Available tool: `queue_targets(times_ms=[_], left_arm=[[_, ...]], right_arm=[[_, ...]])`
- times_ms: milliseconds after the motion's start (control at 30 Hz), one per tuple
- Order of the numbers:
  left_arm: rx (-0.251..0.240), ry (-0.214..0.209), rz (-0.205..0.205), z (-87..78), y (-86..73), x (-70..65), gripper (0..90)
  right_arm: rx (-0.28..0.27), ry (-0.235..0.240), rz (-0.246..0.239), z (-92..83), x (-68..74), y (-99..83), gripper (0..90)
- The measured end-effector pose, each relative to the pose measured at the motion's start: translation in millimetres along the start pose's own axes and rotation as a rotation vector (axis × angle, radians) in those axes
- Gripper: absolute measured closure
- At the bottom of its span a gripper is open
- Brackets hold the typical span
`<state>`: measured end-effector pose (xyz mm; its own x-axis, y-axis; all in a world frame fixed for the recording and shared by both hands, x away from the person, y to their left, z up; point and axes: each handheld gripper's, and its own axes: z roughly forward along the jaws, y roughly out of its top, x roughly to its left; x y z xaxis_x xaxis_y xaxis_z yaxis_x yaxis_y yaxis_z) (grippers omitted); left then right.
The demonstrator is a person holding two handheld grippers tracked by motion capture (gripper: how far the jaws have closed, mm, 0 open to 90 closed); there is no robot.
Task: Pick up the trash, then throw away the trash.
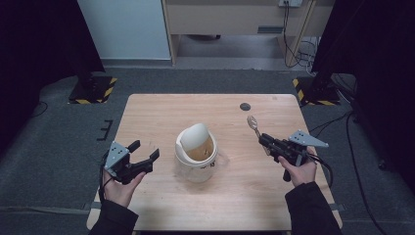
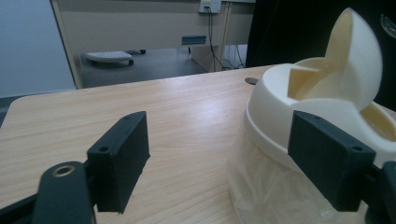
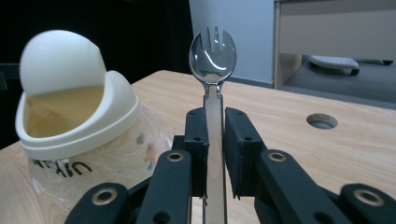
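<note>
Two grippers sit by the little bin (image 1: 196, 152) on the bench (image 1: 161, 117): the right gripper (image 1: 265, 139) pinches a spork (image 3: 213, 51) that could slip, and the left gripper (image 1: 145, 151), wide open and empty, could bump the bin over.

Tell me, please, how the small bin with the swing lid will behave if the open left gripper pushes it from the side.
The bin looks like light plastic with a clear body, so it would probably slide on the smooth table. It may tip if pushed high near the cream lid. That lid stands tilted open and will likely swing.
</note>
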<state>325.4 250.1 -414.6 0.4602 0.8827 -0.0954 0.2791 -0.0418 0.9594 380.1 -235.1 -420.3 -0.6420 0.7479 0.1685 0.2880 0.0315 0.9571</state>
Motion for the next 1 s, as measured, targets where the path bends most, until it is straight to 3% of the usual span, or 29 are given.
queue_targets(times_ms=[200,533,733,1000], left_arm=[[-0.070,-0.037,0.022,-0.2,18.9,-15.2,20.6],[-0.157,-0.163,0.023,3.5,49.3,-50.9,21.6],[-0.181,-0.193,0.001,10.5,58.2,-66.2,24.6],[-0.178,-0.228,-0.004,25.3,60.4,-84.4,29.2]], right_arm=[[-0.053,0.048,-0.043,-7.4,12.5,14.7,80.0],[-0.112,0.111,-0.068,-11.3,31.0,31.5,80.0],[-0.119,0.126,-0.070,-10.2,34.9,31.5,80.0],[-0.115,0.143,-0.085,-7.6,39.2,27.2,80.0]])
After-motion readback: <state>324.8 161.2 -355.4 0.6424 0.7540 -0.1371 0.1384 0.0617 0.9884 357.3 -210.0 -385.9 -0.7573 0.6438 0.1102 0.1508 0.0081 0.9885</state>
